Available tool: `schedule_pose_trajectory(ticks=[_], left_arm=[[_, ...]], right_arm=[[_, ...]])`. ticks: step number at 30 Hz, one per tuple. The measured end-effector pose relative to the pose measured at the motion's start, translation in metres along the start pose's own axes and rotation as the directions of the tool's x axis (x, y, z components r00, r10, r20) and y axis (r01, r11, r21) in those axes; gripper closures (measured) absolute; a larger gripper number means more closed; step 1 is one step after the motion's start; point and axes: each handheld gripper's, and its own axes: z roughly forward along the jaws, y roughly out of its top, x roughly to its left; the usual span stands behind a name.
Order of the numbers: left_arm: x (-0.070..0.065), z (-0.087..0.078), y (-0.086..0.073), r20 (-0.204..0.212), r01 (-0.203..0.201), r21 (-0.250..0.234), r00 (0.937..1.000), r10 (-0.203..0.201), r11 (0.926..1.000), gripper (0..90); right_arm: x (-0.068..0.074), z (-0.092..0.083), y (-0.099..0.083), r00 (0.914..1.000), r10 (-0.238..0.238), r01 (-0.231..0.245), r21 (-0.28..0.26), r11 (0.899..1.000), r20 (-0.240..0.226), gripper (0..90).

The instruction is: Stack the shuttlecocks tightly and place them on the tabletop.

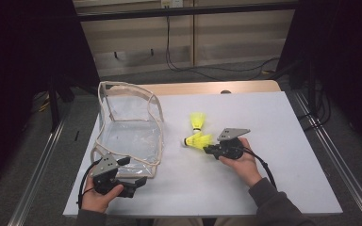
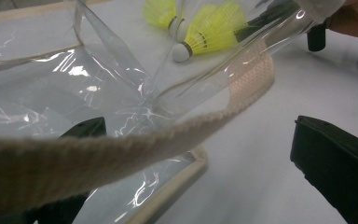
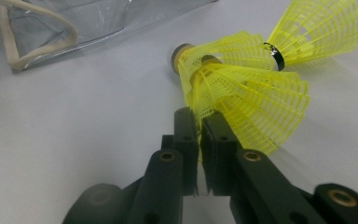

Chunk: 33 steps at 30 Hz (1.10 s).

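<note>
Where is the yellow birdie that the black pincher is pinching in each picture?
High view: the pinched shuttlecock lies mid-table, just left of the right gripper.
Left gripper view: top centre, seen through the clear bag, its white tip lowest.
Right gripper view: centre, its skirt pinched between the jaws.
Shared landmark: the second shuttlecock, close beside it.

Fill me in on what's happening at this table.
A person works with a hand-held gripper in each hand. The right hand-held gripper is pinched on the skirt edge of a yellow shuttlecock, with a second shuttlecock lying just beyond it. The left hand-held gripper sits open at the webbing rim of a clear plastic bag, one jaw inside it. Neither shuttlecock is in the bag yet.
</note>
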Motion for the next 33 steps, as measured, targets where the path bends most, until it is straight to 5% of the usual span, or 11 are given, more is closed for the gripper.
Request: schedule_pose_trajectory(ticks=[33], left_arm=[[0.001, 0.0, 0.0, 0.003, 0.001, -0.003, 1.0, -0.001, 1.0, 4.2]], right_arm=[[-0.002, -0.028, 0.005, 0.9982, 0.056, -0.055, -0.04, 0.998, 0.023, 51.1]])
